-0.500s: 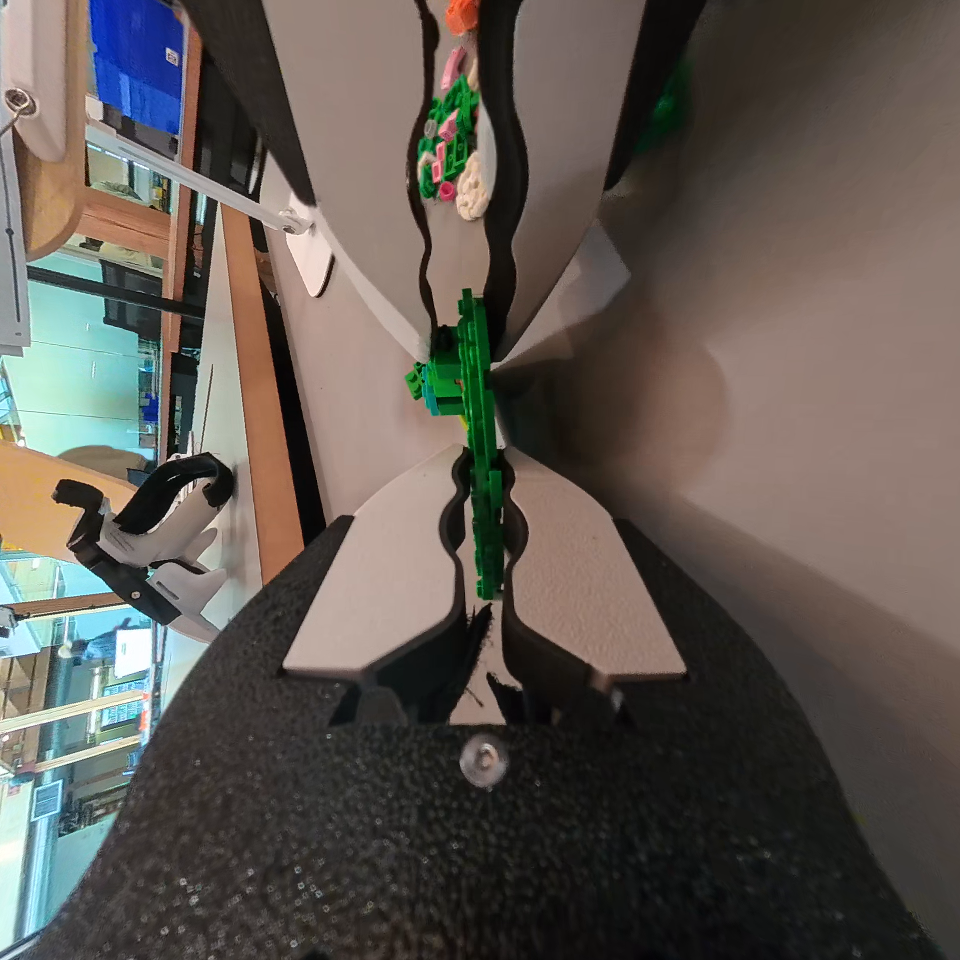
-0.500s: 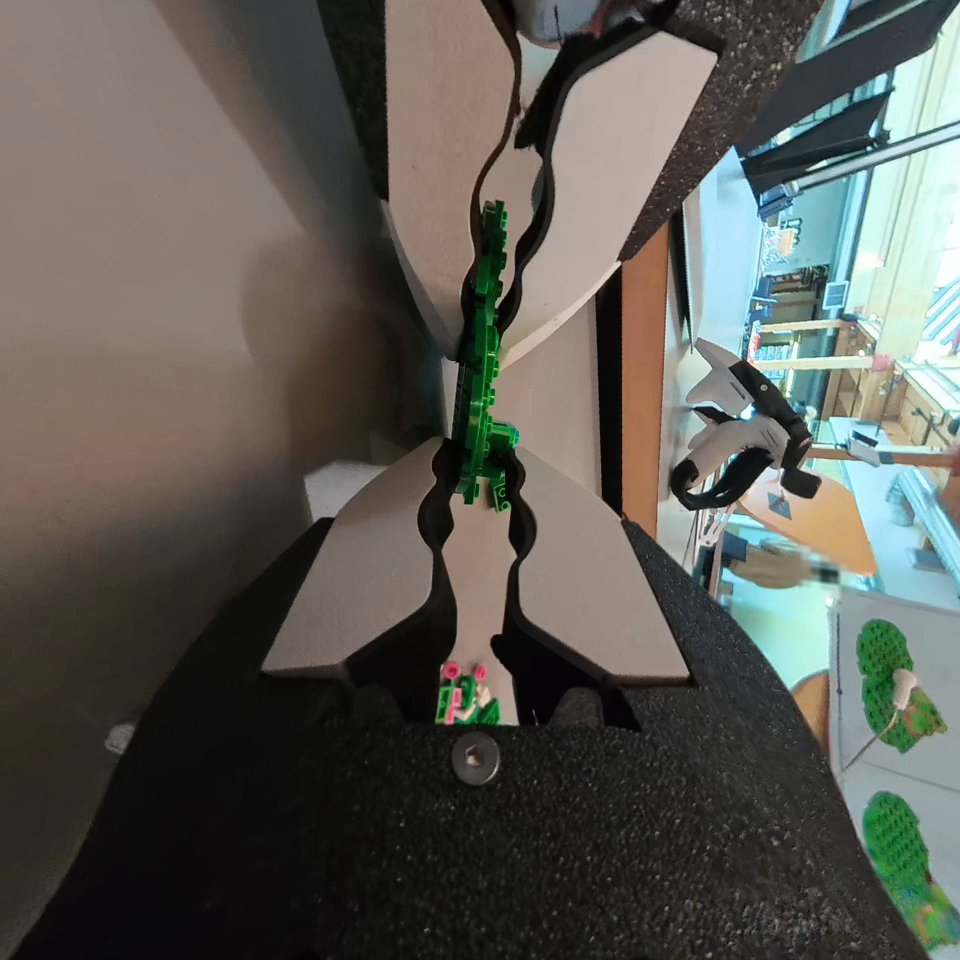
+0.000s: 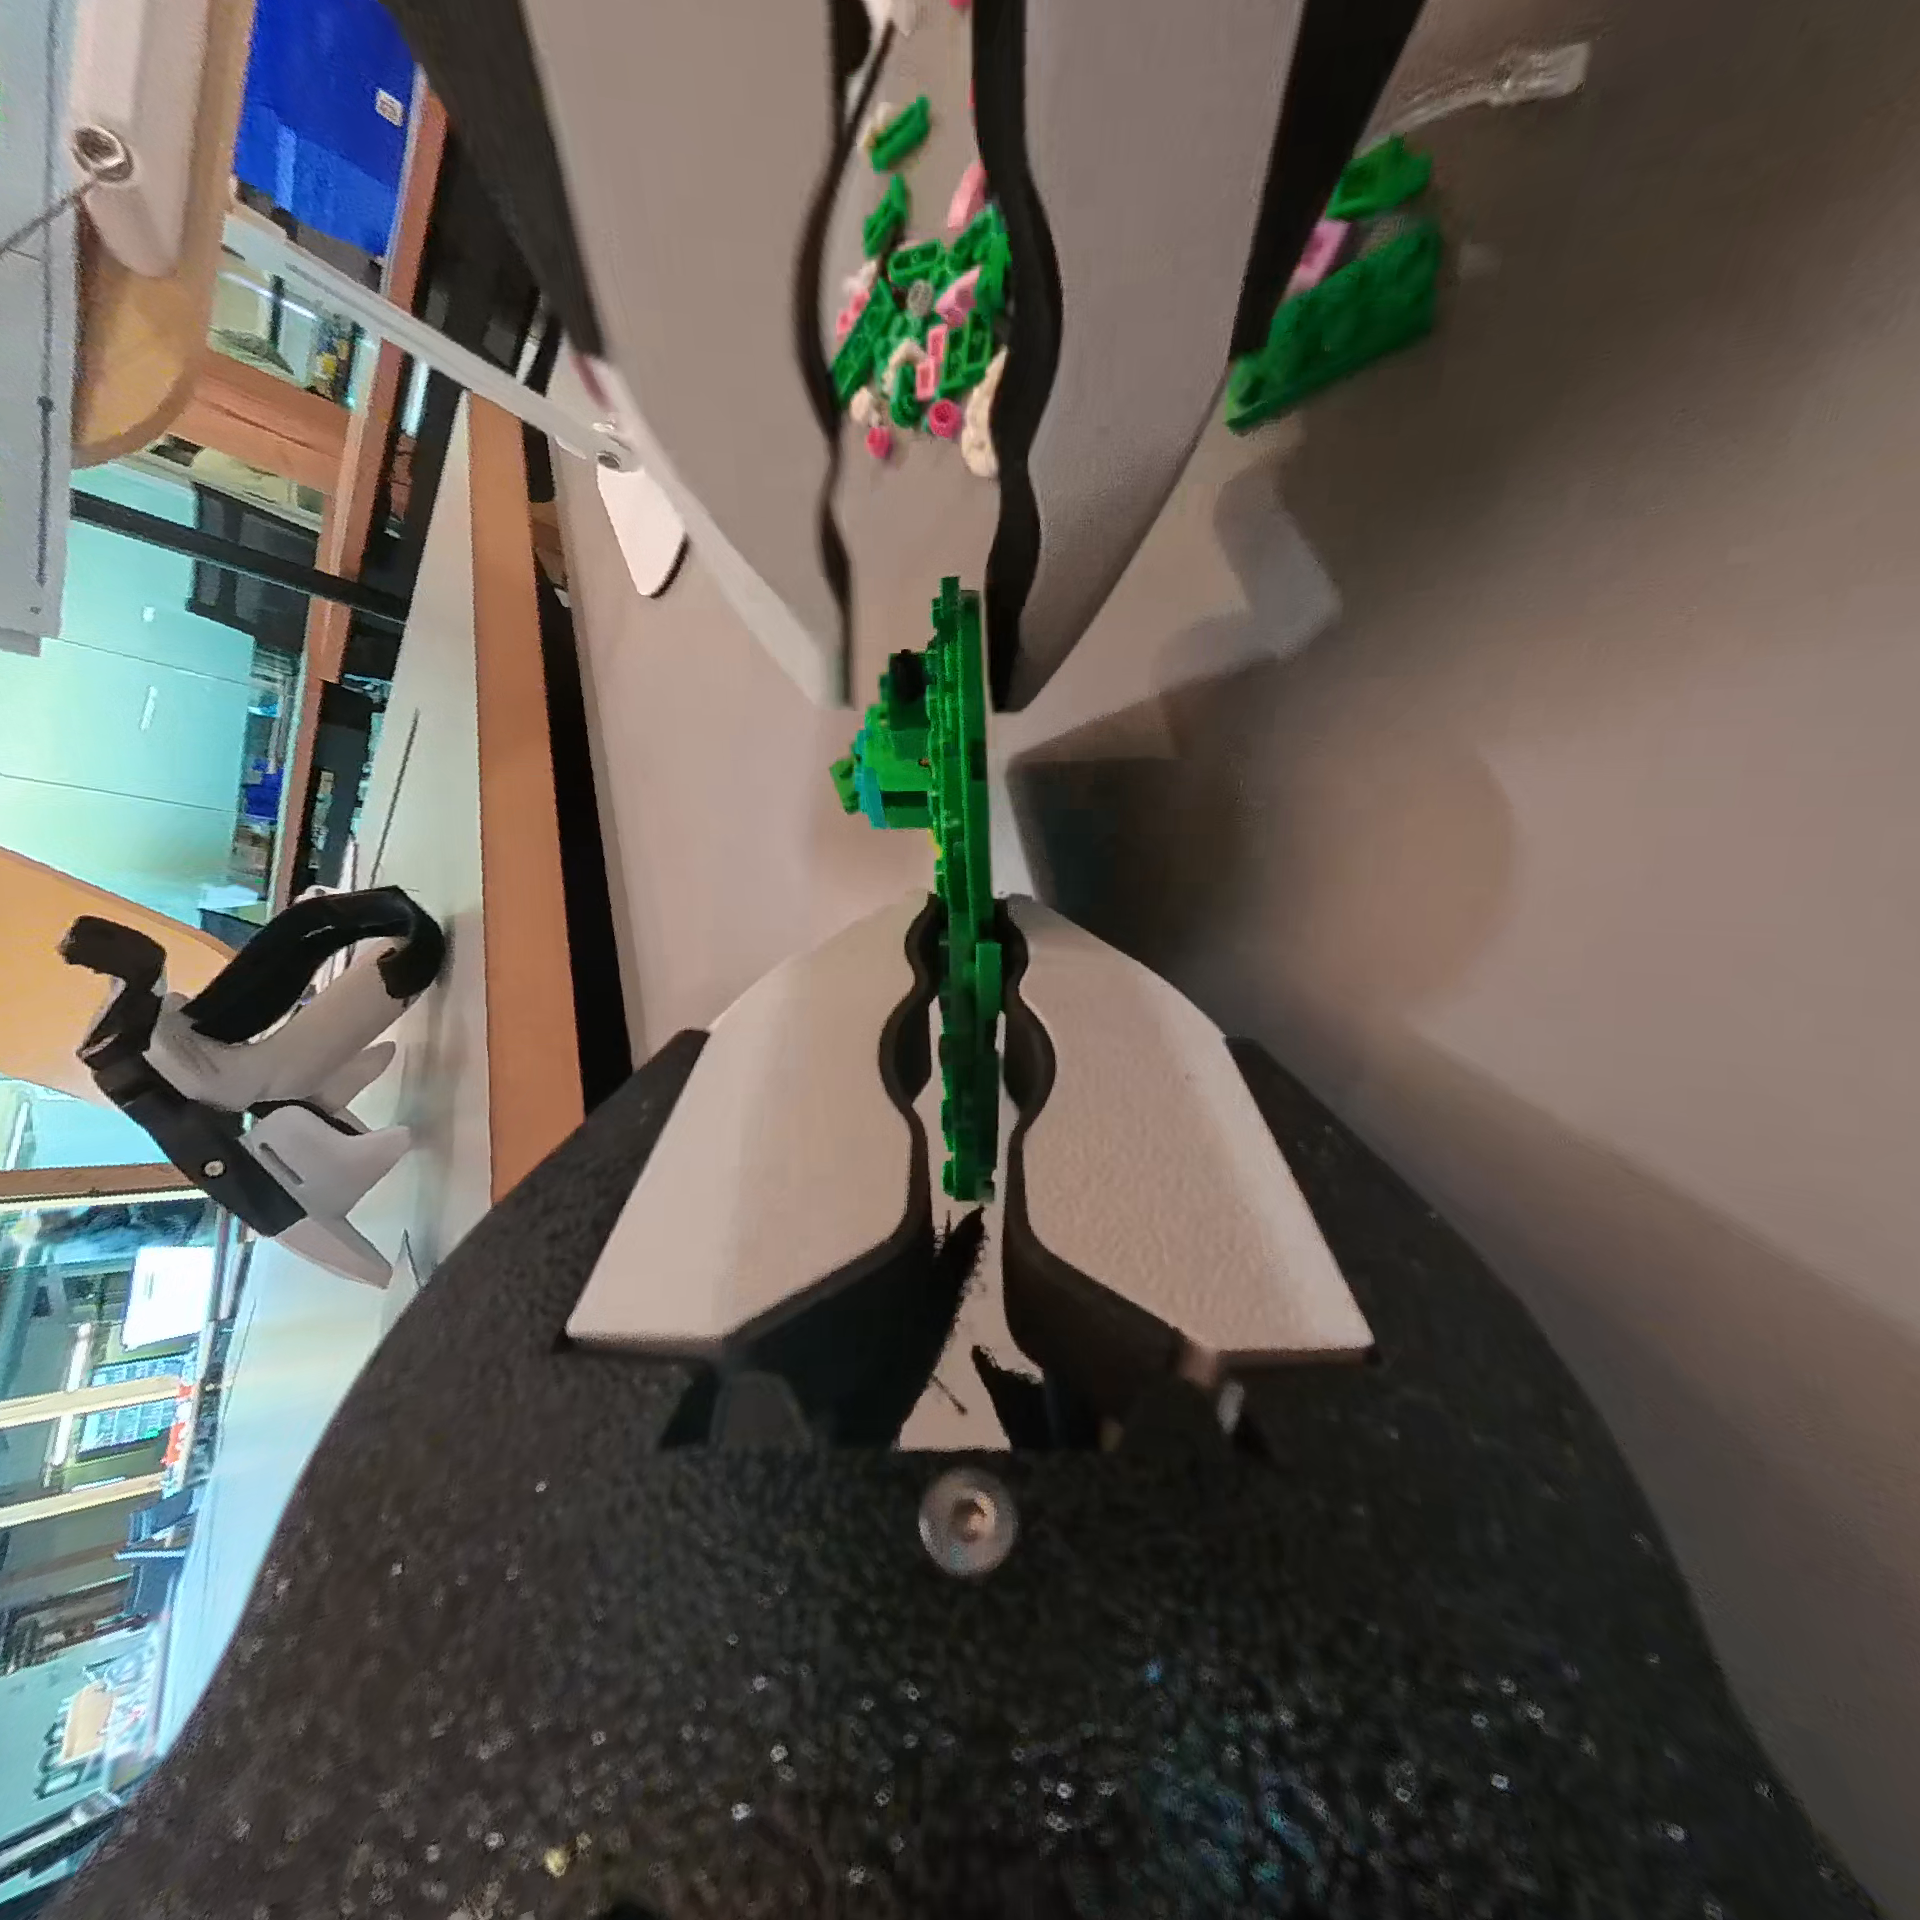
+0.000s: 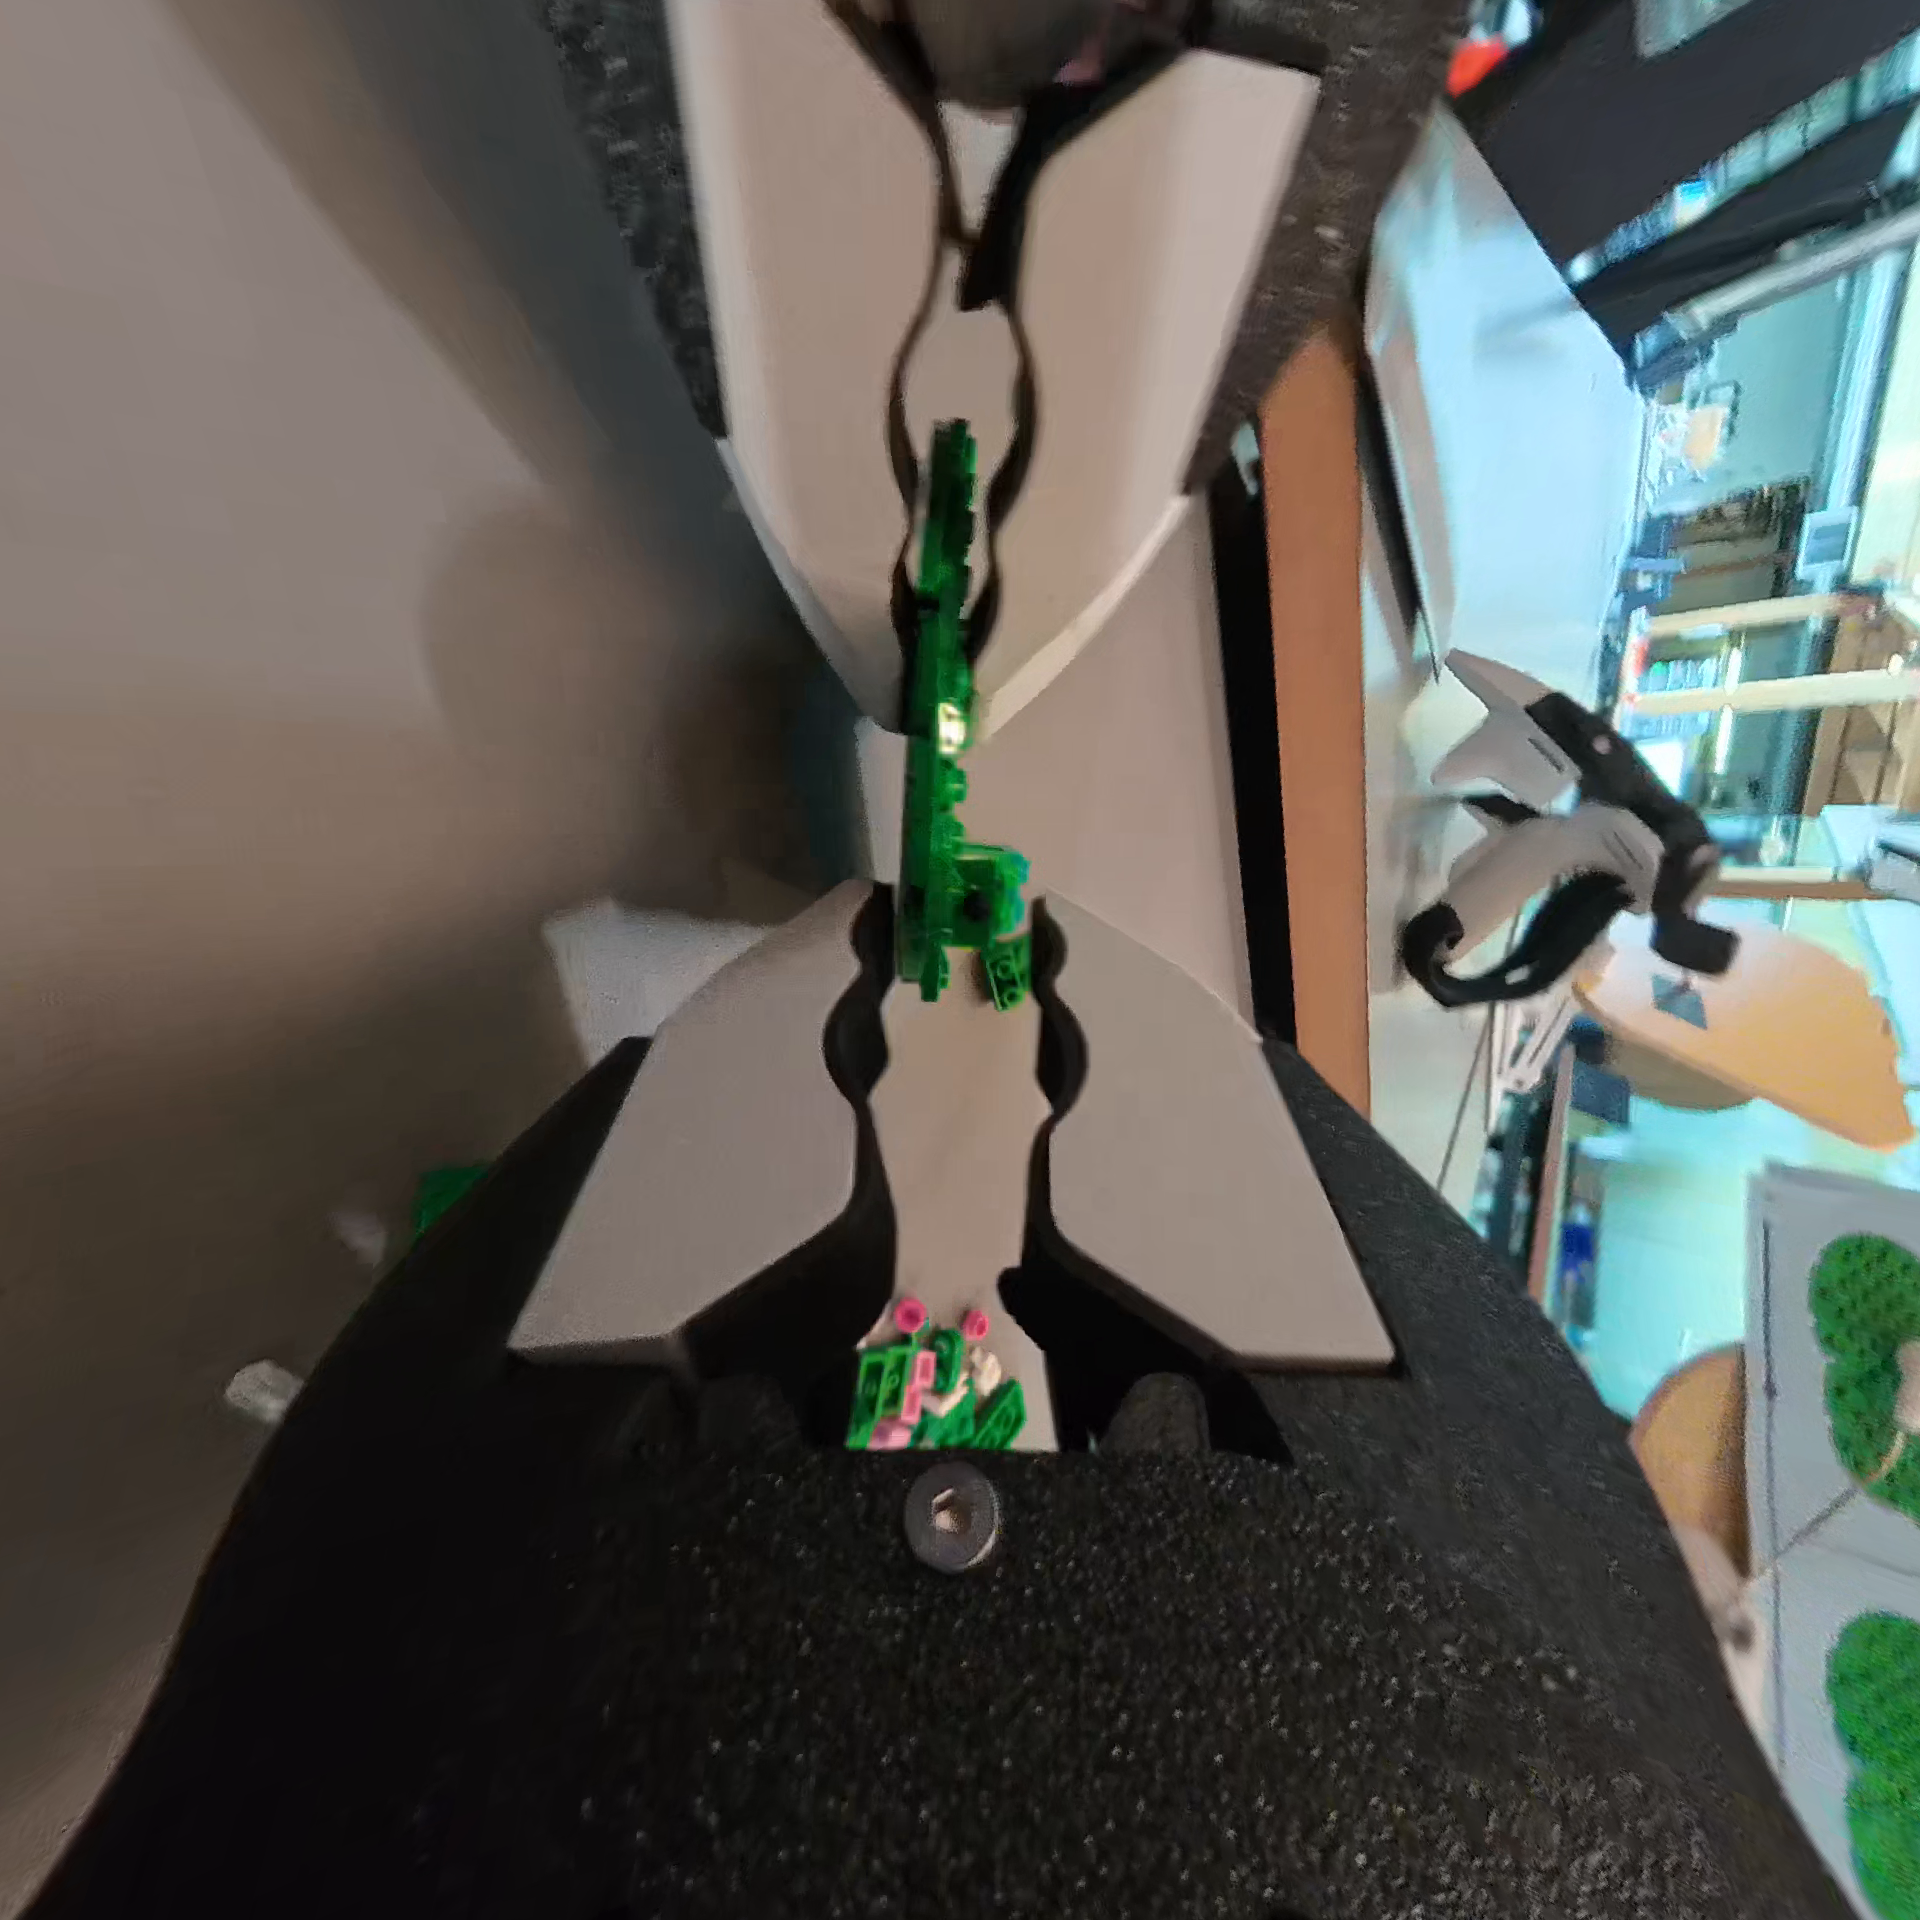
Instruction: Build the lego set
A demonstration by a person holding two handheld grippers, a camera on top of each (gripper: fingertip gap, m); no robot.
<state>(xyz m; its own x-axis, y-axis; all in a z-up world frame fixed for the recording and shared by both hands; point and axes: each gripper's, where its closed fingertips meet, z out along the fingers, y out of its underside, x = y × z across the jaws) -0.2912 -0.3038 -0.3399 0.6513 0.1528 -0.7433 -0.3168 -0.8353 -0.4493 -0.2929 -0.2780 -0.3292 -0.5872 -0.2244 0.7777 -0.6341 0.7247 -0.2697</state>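
Note:
A green Lego plate assembly (image 3: pixel 961 831) is held edge-on above the grey table (image 3: pixel 1610 520). A small cluster of green and teal bricks (image 3: pixel 883 769) sits on one face. My left gripper (image 3: pixel 966 920) is shut on one end of the plate. My right gripper (image 3: pixel 920 691) faces it from the other side, open, with the plate's far end between its fingertips. In the right wrist view the plate (image 4: pixel 935 810) runs from my right gripper (image 4: pixel 961 914) up into the left gripper (image 4: pixel 940 717). The brick cluster (image 4: pixel 997 883) lies at my right fingertips.
A pile of loose green, pink and white bricks (image 3: pixel 925 312) lies on the table, also in the right wrist view (image 4: pixel 925 1392). More green plates (image 3: pixel 1340 322) lie beside it. A spare gripper (image 3: pixel 260 1060) sits past the table's wooden edge (image 3: pixel 520 831). An instruction sheet (image 4: pixel 1870 1351) is at right. Both grippers' tips are close together, under 4 cm apart.
My right gripper's fingers have spread wider around the plate's end. The left gripper still holds the plate. Both views have shifted a little over the brick pile.

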